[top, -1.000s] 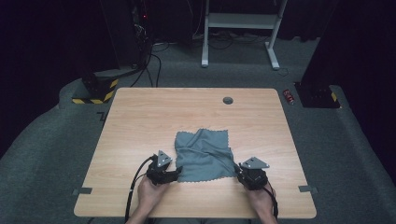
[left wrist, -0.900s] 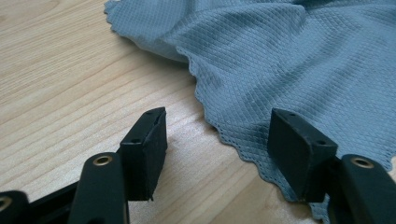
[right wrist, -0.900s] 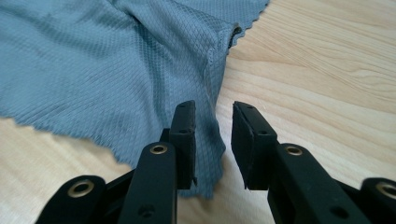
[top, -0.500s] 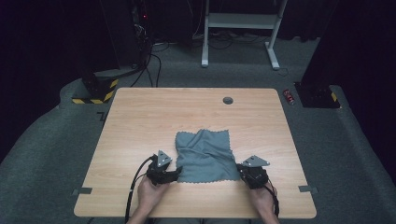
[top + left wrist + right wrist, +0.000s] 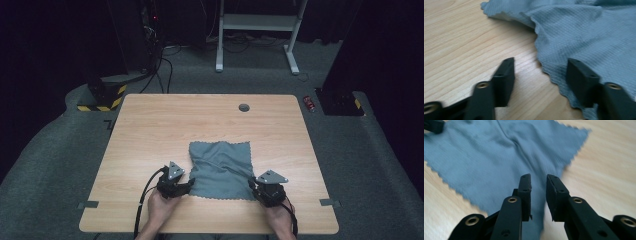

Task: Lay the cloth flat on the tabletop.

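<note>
The high view shows the left tongs (image 5: 189,184) low at the near left corner of a grey-blue microfiber cloth (image 5: 221,167), and the right tongs (image 5: 254,186) at its near right corner, each held by a hand coming in from the bottom edge. In the left gripper view the left tongs (image 5: 540,72) stand apart and have just been closing; the scalloped hem of the cloth (image 5: 584,37) runs between them, one jaw over bare wood and the other over the fabric, and no pad presses on it. In the right gripper view the right tongs (image 5: 539,192) stand a narrow gap apart and have just been opening a little; the cloth's (image 5: 499,155) corner lies beneath and between them, unpinched.

The cloth lies flat on the pale wood surface (image 5: 150,130), nearer the person's edge and slightly right of centre. It is roughly square, a touch longer from near to far, its edges running almost parallel to those of the surface. A raised crease crosses it from the far left toward the near right, and the near left part is a little rumpled.

Farther out, a small round grommet (image 5: 244,107) sits near the far edge of the surface. Beyond that are grey carpet (image 5: 60,150), a white metal frame (image 5: 260,30) and a yellow-and-black striped block (image 5: 102,100) at the left.
</note>
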A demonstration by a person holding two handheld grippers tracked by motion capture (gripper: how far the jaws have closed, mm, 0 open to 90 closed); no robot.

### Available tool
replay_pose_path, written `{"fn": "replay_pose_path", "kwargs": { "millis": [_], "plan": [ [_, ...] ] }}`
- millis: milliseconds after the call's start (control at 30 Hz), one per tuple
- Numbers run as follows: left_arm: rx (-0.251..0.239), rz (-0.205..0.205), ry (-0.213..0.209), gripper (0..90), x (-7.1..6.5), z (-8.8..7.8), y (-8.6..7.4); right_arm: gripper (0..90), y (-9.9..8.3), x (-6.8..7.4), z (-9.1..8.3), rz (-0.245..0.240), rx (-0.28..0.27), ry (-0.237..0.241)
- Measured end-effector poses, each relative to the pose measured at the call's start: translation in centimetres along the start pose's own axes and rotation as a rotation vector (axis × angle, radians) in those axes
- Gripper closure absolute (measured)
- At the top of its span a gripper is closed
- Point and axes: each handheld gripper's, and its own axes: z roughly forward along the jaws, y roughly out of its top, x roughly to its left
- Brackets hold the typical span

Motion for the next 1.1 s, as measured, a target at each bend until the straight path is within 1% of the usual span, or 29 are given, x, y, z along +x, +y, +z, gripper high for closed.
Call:
{"fn": "replay_pose_path", "kwargs": {
  "millis": [33,67,133,167,233,267,333,367,433,533,600,633,700,767,833,867,933,1000,1067,1100],
  "plan": [
    [-0.003,0.013,-0.016,58.3,-0.1,0.0,0.0,73.1,0.2,0.1,0.3,-0.008,0.001,0.007],
    [-0.005,0.012,-0.031,65.6,-0.2,0.0,0.0,73.0,0.4,0.2,1.1,-0.011,0.013,0.018],
    [0.001,0.01,-0.049,73.0,-0.1,0.0,0.2,73.1,0.4,0.3,2.0,-0.011,0.029,0.028],
    [0.013,0.009,-0.058,77.0,0.0,0.0,0.3,73.1,0.4,0.4,2.4,-0.01,0.038,0.032],
    [0.041,-0.003,-0.093,84.7,0.2,0.1,0.7,73.1,0.4,0.6,2.9,-0.015,0.054,0.035],
    [0.053,0.007,-0.102,88.0,0.1,0.2,1.0,73.0,0.3,0.6,3.1,-0.018,0.06,0.036],
    [0.06,0.029,-0.135,89.4,0.2,0.1,1.7,72.3,0.3,0.6,3.3,-0.008,0.065,0.041],
    [0.053,0.025,-0.157,89.7,0.1,0.0,2.2,72.1,0.3,0.5,3.3,-0.001,0.065,0.045],
    [0.036,0.036,-0.186,89.9,-0.1,-0.2,3.3,71.8,0.3,0.4,3.4,0.008,0.061,0.051],
    [0.024,0.057,-0.211,89.9,-0.4,-0.2,4.9,71.9,0.3,0.5,3.4,0.004,0.061,0.046],
    [0.021,0.05,-0.233,89.9,-0.4,0.1,5.6,71.3,0.3,0.5,3.4,0.003,0.061,0.045],
    [0.029,0.049,-0.237,89.8,-0.4,0.2,5.7,70.6,0.3,0.4,3.4,0.003,0.061,0.046],
    [0.046,0.054,-0.231,89.8,-0.3,0.2,5.7,70.1,0.3,0.3,3.4,0.007,0.062,0.048],
    [0.066,0.059,-0.23,89.8,-0.3,0.0,5.3,69.8,0.3,0.3,3.4,0.003,0.061,0.046],
    [0.1,0.075,-0.215,89.8,-0.2,-0.5,4.4,69.8,0.2,0.3,3.4,0.002,0.061,0.045],
    [0.112,0.076,-0.21,89.8,-0.2,-0.7,4.1,69.8,0.2,0.3,3.3,0.002,0.062,0.046],
    [0.131,0.063,-0.202,89.8,0.2,-1.3,3.1,69.9,0.2,0.3,3.3,0.002,0.063,0.05],
    [0.136,0.023,-0.218,89.8,0.7,-1.7,2.2,69.6,0.1,0.3,3.1,0.015,0.068,0.061],
    [0.15,0.02,-0.215,89.7,0.8,-1.7,1.7,69.1,0.1,0.4,3.0,0.02,0.071,0.07],
    [0.151,0.017,-0.209,89.5,0.9,-1.7,1.5,68.9,0.1,0.5,3.0,0.011,0.068,0.067]
  ]
}}
